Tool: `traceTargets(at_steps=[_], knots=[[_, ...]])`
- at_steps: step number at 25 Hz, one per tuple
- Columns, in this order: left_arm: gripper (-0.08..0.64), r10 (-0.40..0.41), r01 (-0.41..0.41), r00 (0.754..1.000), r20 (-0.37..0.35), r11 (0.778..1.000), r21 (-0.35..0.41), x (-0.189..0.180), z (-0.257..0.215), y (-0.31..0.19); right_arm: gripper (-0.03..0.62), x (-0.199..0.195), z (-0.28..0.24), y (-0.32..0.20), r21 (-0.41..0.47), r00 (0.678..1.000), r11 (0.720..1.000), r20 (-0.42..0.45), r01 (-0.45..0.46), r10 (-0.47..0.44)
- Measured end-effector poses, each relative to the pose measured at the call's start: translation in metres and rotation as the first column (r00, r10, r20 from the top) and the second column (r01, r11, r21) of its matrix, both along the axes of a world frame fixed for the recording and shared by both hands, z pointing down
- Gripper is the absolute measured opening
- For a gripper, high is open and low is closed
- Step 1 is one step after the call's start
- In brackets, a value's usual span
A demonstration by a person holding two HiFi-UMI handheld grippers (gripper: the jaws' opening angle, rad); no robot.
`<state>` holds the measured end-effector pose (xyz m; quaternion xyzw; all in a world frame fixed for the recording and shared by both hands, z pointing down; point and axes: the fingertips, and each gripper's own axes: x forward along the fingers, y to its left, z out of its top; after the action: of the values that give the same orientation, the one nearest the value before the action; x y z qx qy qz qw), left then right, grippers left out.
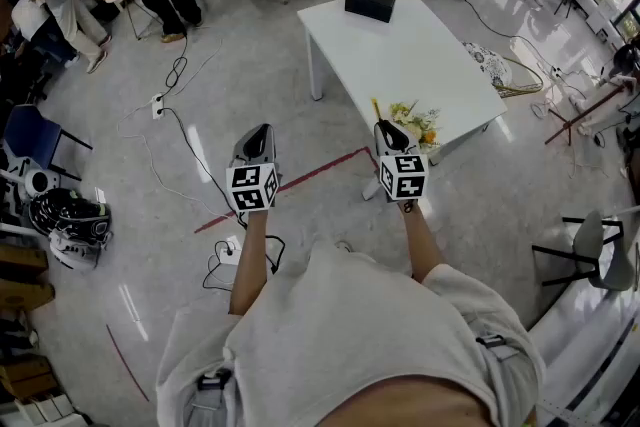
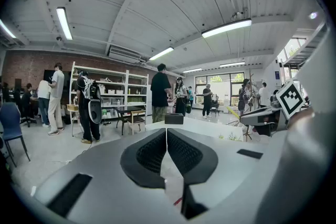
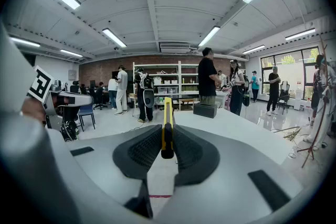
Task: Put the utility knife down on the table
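Observation:
My right gripper (image 1: 386,129) (image 3: 167,136) is shut on a yellow utility knife (image 3: 167,120) (image 1: 377,109). The knife stands on edge between the pads and points ahead toward the white table (image 1: 400,50) (image 3: 236,126). In the head view this gripper hovers at the table's near corner, beside a small bunch of yellow flowers (image 1: 418,123). My left gripper (image 1: 257,137) (image 2: 166,138) is shut with nothing between its pads. It hangs over the floor, left of the table. A black box (image 1: 370,3) (image 3: 205,109) sits at the table's far end.
Cables and a power strip (image 1: 226,255) lie on the floor below my left gripper, and a red tape line (image 1: 300,180) crosses it. A grey chair (image 1: 592,250) stands at the right, a blue chair (image 1: 30,131) at the left. Several people and shelves stand beyond the table.

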<state>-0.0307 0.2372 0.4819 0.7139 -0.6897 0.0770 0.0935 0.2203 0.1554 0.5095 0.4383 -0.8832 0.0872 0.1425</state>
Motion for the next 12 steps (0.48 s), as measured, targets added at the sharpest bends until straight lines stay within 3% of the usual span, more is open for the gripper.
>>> traceTargets(at_steps=[12], knots=[[0.023, 0.008, -0.008, 1.0, -0.001, 1.0, 0.0, 0.0084, 0.002, -0.004, 0.083, 0.0071, 0.0084, -0.0013, -0.016, 1.0, 1.0, -0.011, 0.002, -0.003]])
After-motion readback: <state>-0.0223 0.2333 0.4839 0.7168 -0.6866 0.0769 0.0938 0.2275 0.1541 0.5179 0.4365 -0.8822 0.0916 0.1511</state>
